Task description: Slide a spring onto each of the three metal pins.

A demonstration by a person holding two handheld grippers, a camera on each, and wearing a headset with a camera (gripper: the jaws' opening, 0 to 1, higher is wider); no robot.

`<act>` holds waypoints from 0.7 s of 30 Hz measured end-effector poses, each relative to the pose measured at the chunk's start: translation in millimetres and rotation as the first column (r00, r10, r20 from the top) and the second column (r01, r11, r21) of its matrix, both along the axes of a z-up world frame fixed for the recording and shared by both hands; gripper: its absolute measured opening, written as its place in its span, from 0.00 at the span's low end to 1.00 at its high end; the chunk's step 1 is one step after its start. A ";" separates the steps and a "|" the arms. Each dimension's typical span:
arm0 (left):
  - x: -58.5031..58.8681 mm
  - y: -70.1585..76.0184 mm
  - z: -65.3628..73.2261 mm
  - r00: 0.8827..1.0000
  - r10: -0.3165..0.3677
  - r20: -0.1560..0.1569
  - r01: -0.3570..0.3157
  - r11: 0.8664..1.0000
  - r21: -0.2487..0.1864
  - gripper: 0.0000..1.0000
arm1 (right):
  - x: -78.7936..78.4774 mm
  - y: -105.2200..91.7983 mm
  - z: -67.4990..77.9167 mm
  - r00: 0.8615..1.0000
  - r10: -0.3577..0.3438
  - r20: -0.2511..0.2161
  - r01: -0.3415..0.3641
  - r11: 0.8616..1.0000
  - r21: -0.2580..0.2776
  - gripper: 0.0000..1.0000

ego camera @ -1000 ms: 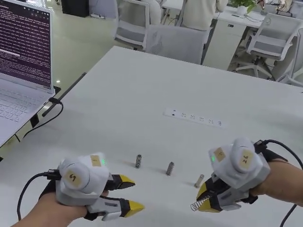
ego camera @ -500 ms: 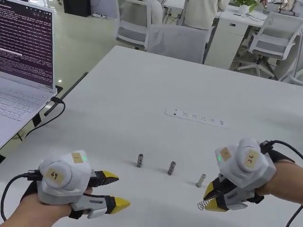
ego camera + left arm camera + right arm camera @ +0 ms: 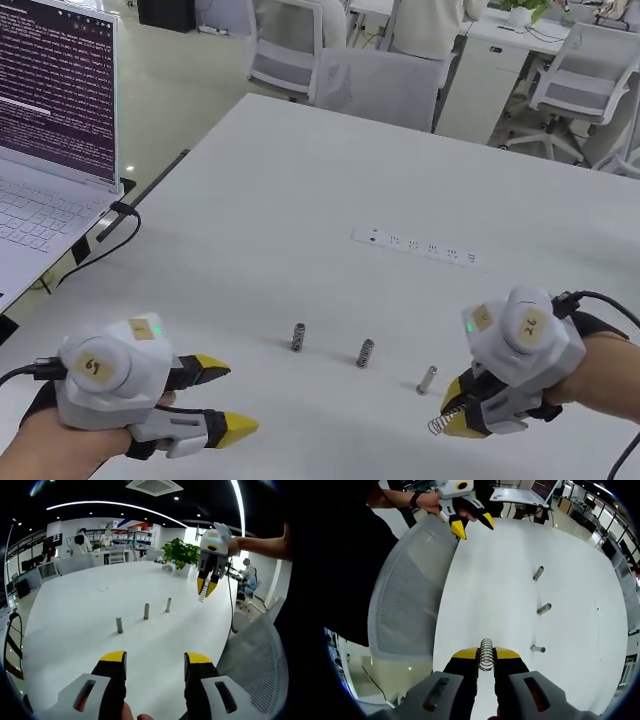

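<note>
One change: left gripper (image 3: 228,397), jaws wide apart and empty, has drawn back leftward from the pins. Left pin (image 3: 298,337) and middle pin (image 3: 365,353) look loaded already; right pin (image 3: 427,380) stands bare on the desk (image 3: 300,200). Right gripper (image 3: 453,410) pinches the last spring (image 3: 438,424) just beside it, so likely only this threading remains.

The laptop (image 3: 50,90) runs off the left edge, and the lower coils of the spring (image 3: 486,650) are hidden between the jaws of the right gripper (image 3: 486,654).
</note>
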State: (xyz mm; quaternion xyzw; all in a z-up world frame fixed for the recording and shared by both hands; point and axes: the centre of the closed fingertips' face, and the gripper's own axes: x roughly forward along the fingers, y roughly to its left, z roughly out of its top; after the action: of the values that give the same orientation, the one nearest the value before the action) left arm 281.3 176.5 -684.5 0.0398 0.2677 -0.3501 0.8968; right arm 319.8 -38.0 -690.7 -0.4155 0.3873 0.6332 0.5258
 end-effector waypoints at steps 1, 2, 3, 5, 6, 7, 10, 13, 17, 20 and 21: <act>-0.2 0.4 0.3 1.000 0.002 0.001 -0.002 1.000 0.001 0.41 | 2.1 -1.2 -0.7 1.000 -0.005 0.001 0.005 1.000 -0.003 0.08; -0.3 1.1 0.1 1.000 0.006 0.000 -0.006 1.000 0.000 0.41 | 3.2 -2.1 -1.0 1.000 -0.008 -0.001 0.008 1.000 -0.005 0.08; -0.3 1.6 0.0 1.000 0.009 0.000 -0.009 1.000 0.001 0.41 | 4.8 -2.9 -1.7 1.000 -0.012 -0.001 0.012 1.000 -0.006 0.08; -0.7 2.9 -0.2 1.000 0.016 -0.001 -0.016 1.000 0.000 0.42 | 8.7 -4.9 -2.9 1.000 -0.020 0.000 0.020 1.000 -0.010 0.08; -1.0 3.8 -0.5 1.000 0.021 -0.003 -0.021 1.000 0.000 0.42 | 10.1 -5.7 -3.2 1.000 -0.024 0.001 0.024 1.000 -0.012 0.08; -1.2 4.5 -0.8 1.000 0.023 -0.004 -0.023 1.000 0.002 0.43 | 12.6 -6.7 -3.6 1.000 -0.031 0.002 0.031 0.999 -0.014 0.08; -1.7 7.5 -2.1 0.999 0.035 -0.007 -0.035 0.999 0.000 0.44 | 16.6 -8.9 -4.2 0.999 -0.041 0.002 0.041 0.999 -0.020 0.08; -3.2 9.7 -2.1 0.999 0.048 -0.011 -0.048 0.999 -0.001 0.45 | 21.1 -10.8 -5.0 0.999 -0.044 0.005 0.044 0.999 -0.028 0.08; -4.4 11.9 -4.2 0.998 0.057 -0.014 -0.057 0.998 -0.002 0.46 | 28.2 -12.5 -5.0 0.998 -0.055 0.007 0.055 0.998 -0.034 0.08; -5.4 14.1 -4.7 0.998 0.068 -0.015 -0.068 0.998 -0.003 0.47 | 32.8 -13.6 -5.1 0.998 -0.060 0.009 0.060 0.997 -0.040 0.08; -5.5 14.7 -4.8 0.997 0.071 -0.016 -0.071 0.997 -0.004 0.48 | 35.8 -14.1 -4.8 0.998 -0.062 0.011 0.062 0.997 -0.044 0.08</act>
State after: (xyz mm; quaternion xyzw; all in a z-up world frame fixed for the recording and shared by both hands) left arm 275.8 191.2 -689.3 0.0255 0.2752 -0.3191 0.9065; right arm 355.6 -52.1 -695.5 -0.4179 0.4112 0.6059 0.5377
